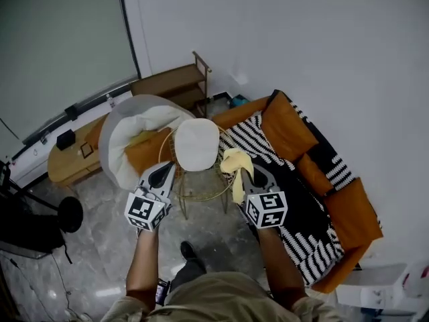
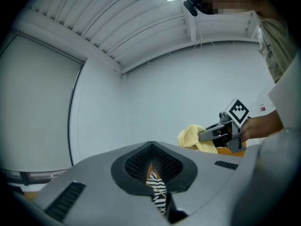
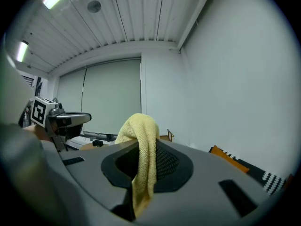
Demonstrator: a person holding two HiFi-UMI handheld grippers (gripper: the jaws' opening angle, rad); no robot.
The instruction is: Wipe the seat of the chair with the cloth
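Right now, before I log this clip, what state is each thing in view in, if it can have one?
cloth: clamped in the right tool, hanging loose, off the chair.
right tool: shut on the cloth, held in the air.
left tool: shut, holding nothing.
chair seat: level and bare, no cloth on it.
striped throw: draped over the sofa.

The head view looks from high above, steeply down on the chair (image 1: 196,144), the left claw (image 1: 164,171) and the right claw (image 1: 253,173). Each gripper view sits very close behind its own jaws and is tilted upward, toward the walls and the ceiling (image 3: 117,18). The left gripper view faces the right claw and its cloth (image 2: 190,134). The right gripper view catches the left claw at its left edge.
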